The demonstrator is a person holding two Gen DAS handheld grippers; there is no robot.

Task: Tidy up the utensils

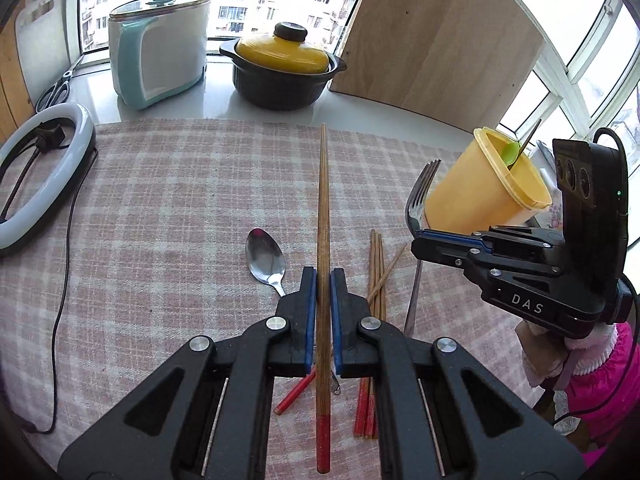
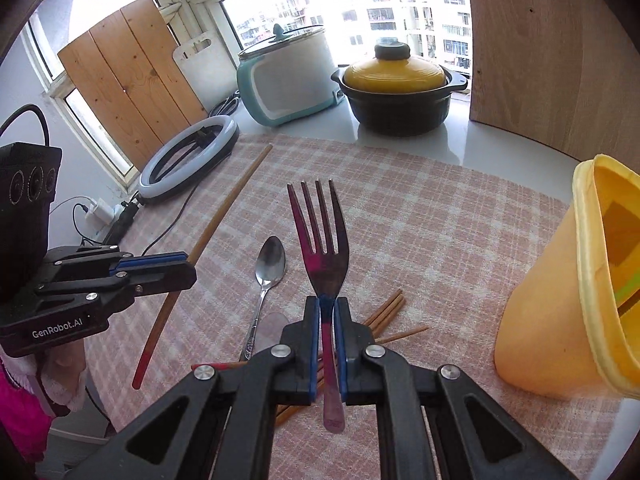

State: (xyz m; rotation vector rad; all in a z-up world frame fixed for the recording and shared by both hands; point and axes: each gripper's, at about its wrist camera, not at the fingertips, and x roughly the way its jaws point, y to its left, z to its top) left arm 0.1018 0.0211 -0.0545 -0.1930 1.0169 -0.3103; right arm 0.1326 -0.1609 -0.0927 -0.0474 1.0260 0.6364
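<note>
Both your grippers were clamped: the left gripper [image 1: 323,276] held a chopstick [image 1: 323,208], the right gripper [image 2: 327,306] a fork [image 2: 322,248], the cup [image 2: 560,300] at three o'clock.

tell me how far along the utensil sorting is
Done: a green spoon and one thin stick already stand in the yellow cup. In hand: left tongs grip a chopstick, right tongs a fork. Left: the metal spoon and loose chopsticks on the cloth.

Daylight pours through wide windows [image 2: 304,12] showing apartment blocks; wooden boards [image 2: 132,92] lean beside the checked-cloth tabletop [image 1: 168,200].
</note>
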